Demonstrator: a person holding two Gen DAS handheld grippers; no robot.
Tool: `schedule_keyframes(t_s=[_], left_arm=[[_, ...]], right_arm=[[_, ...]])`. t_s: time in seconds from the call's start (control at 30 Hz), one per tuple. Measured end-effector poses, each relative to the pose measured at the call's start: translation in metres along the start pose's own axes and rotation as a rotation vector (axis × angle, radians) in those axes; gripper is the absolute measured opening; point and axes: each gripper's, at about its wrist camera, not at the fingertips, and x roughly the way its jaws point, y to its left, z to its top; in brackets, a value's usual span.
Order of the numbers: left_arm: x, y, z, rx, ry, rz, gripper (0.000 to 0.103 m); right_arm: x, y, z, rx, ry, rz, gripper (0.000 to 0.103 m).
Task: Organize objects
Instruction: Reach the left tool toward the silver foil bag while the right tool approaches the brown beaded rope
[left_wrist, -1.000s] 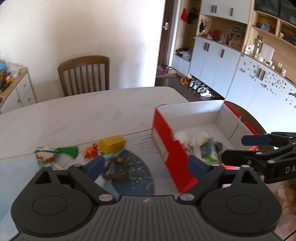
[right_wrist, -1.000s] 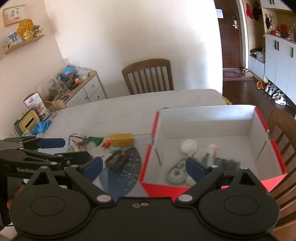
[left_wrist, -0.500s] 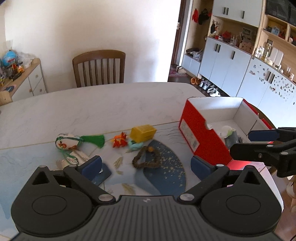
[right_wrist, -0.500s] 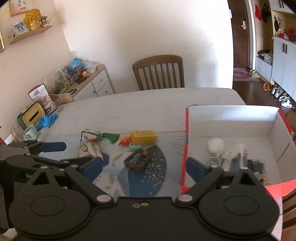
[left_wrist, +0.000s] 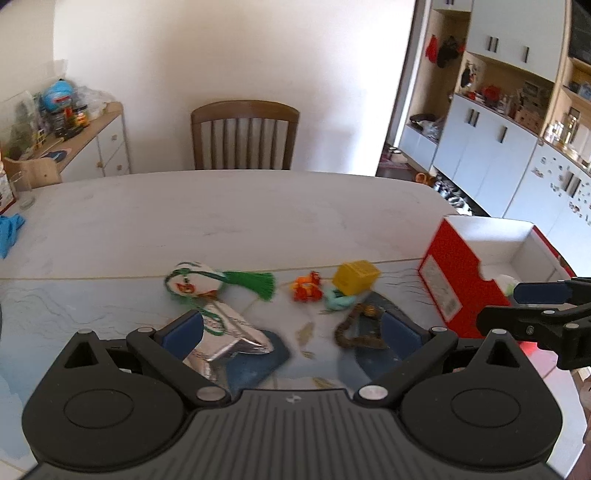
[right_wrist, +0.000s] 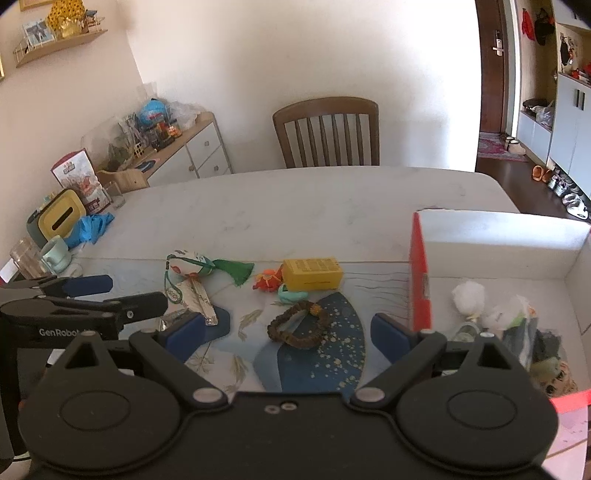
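Left gripper: jaws spread wide and empty, held low over the near edge of the worktop.
Right gripper: jaws likewise parted, nothing between them, just beside the left one on its right.
Foil packet: nearest loose item, silver, lying against the left gripper's left finger; long axis runs away from the camera and leftward.
Bead bracelet: dark ring lying flat on the blue mat, centred ahead of the right gripper's jaws; in the left view it sits toward the right finger.
Key relation: the bracelet lies straight ahead and between the right gripper's fingers, so I judge the right hand better placed for it; the left is better placed for the foil packet.
Middle row: teal clip, orange toy, yellow box, long side across the view.
Tasselled pouch: farther left, green tassel pointing right.
Red box: on the right, open-topped, white inside, already holding several bagged items; the likely destination.
Progress: judged partway, with about six items not yet in the box.
Beyond: wooden chair at the far side.
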Motion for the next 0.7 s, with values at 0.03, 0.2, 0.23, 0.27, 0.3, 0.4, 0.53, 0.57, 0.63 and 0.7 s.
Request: schedule_keyframes(t_s=[0.03,0.2,0.23,0.27,0.3,0.4,0.53,0.57,0.63,0.7], left_arm=[[0.002,0.003,0.0,-0.004,-0.001,0.004,0.103],[0.013,0.024,-0.004,-0.021,-0.007,0.025,0.103],[0.015,0.027,-0.005,-0.021,-0.01,0.031,0.103],[0.018,0.031,-0.007,-0.022,-0.013,0.036,0.103],[0.021,0.035,-0.009,-0.024,-0.017,0.037,0.103],[0.032,0.045,-0.016,-0.02,-0.01,0.044,0.103],[0.049,0.053,-0.021,0.004,0.017,0.08,0.103],[0.051,0.055,-0.021,0.006,0.018,0.086,0.103],[0.056,0.058,-0.021,0.005,0.017,0.09,0.103],[0.061,0.061,-0.021,0.002,0.02,0.089,0.103]], right_arm=[[0.004,0.002,0.001,-0.002,0.006,-0.001,0.096],[0.025,0.01,0.003,-0.01,0.032,-0.009,0.096],[0.03,0.011,0.004,-0.011,0.038,-0.012,0.095],[0.035,0.013,0.004,-0.013,0.042,-0.015,0.095],[0.039,0.014,0.005,-0.014,0.049,-0.017,0.095],[0.053,0.016,0.006,-0.018,0.065,-0.025,0.095],[0.069,0.017,0.009,-0.013,0.083,-0.038,0.094],[0.073,0.017,0.009,-0.011,0.087,-0.04,0.094],[0.08,0.016,0.01,-0.009,0.095,-0.044,0.094],[0.086,0.017,0.01,-0.008,0.102,-0.049,0.094]])
